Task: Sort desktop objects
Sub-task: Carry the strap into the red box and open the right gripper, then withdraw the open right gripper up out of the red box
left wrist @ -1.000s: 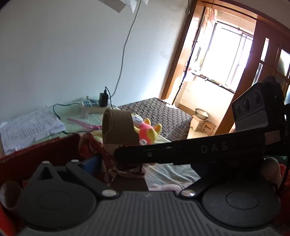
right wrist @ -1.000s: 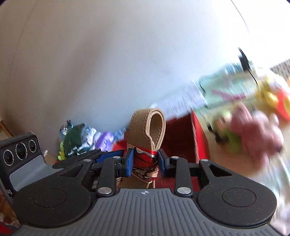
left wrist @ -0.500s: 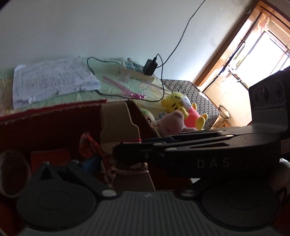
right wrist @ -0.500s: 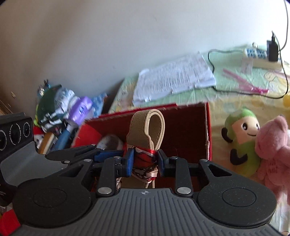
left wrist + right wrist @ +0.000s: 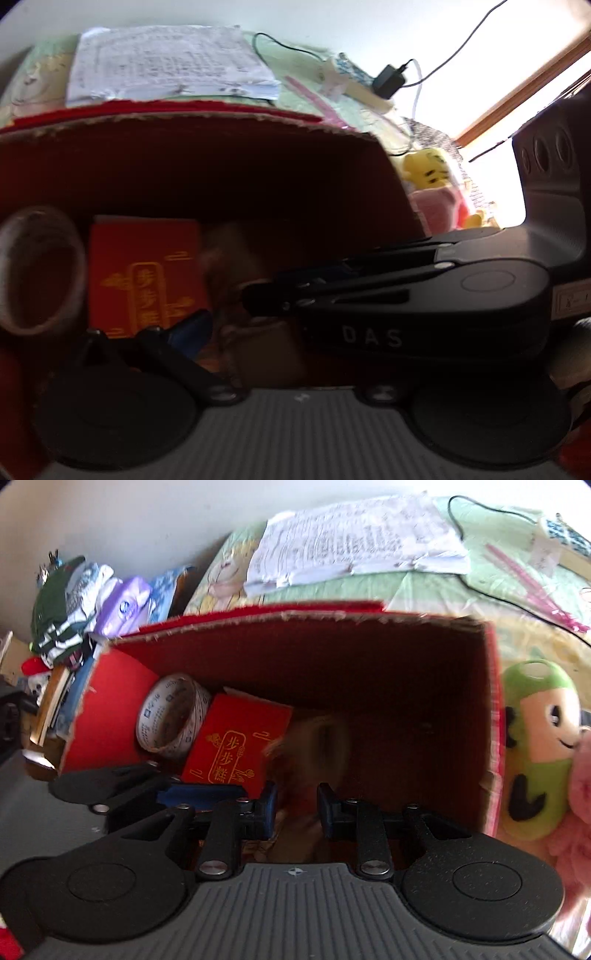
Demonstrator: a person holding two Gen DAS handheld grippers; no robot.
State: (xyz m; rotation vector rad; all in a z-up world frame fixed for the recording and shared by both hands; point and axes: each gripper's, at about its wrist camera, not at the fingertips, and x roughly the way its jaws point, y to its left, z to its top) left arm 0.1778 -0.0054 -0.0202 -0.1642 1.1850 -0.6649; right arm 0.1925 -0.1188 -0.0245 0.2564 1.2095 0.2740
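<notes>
Change: half a second ago your right tongs [image 5: 293,806] clamped the tan strap [image 5: 310,738]; now they stand parted, and the strap blurs down inside the red box [image 5: 491,709] (apparently dropping).
Left tongs [image 5: 236,325]: alongside, grip unclear.
Meaning: strap sorted, probably.
Around: tape roll [image 5: 171,716], red booklet [image 5: 236,747] inside; green plush toy [image 5: 535,749] outside, unsorted.

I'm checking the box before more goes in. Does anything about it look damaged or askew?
Yes. The red cardboard box has a ragged, torn top edge, frayed along the far wall. Inside, the tape roll leans tilted against the left wall, and the red packet lies askew beside it. The brown strap item is too blurred to judge.
</notes>
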